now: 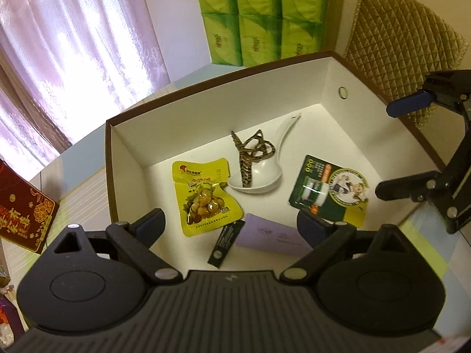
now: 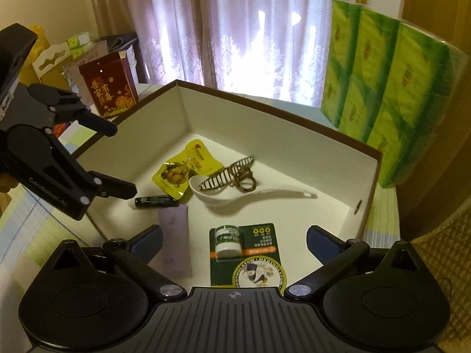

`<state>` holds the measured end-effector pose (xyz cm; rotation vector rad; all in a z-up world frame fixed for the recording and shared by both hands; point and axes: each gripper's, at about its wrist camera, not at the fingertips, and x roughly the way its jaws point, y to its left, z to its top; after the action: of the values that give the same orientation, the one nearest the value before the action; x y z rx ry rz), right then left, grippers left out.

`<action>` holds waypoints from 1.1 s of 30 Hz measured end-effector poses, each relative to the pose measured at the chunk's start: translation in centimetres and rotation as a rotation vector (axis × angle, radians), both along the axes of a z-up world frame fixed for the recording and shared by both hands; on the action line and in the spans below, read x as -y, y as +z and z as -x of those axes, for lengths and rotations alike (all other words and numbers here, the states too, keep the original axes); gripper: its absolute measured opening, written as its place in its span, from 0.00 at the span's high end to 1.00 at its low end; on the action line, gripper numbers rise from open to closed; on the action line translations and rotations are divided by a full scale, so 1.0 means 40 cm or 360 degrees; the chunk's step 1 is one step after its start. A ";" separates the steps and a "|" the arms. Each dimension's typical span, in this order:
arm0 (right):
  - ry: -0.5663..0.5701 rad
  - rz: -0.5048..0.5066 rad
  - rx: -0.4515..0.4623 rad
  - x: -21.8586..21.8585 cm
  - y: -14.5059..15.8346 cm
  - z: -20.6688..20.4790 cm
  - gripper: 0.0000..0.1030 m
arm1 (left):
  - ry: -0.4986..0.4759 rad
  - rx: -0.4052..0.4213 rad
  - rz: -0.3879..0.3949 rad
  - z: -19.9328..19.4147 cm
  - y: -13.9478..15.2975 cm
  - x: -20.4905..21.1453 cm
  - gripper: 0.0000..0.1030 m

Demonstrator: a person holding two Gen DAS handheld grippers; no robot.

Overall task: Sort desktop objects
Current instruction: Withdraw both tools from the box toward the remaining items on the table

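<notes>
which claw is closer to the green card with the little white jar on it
Right. The right claw hovers open directly over the green blister card holding a small white jar. The open left claw hangs over the yellow foil snack packet, off to the card's side.

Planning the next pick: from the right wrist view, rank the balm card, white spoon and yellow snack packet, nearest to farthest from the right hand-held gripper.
1. Balm card, between the right hand-held gripper fingers.
2. White spoon, box middle.
3. Yellow snack packet, far left.
</notes>
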<state>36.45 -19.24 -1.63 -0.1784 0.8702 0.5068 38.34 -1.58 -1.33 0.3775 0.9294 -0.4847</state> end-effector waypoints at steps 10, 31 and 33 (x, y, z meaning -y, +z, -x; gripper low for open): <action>-0.0049 -0.0001 0.0058 0.017 0.046 0.077 0.02 | -0.0012 0.0016 0.0014 0.099 0.047 -0.005 0.08; -0.0139 -0.0072 0.0178 0.036 0.108 0.312 0.02 | 0.0079 0.0100 0.0088 0.328 0.135 -0.070 0.06; -0.0131 -0.0070 0.0184 0.035 0.109 0.338 0.02 | 0.0095 0.0103 0.0106 0.353 0.142 -0.084 0.06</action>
<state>22.95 -20.64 2.71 -0.1294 0.7499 0.4341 24.22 1.78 4.34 0.3026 0.8577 -0.4451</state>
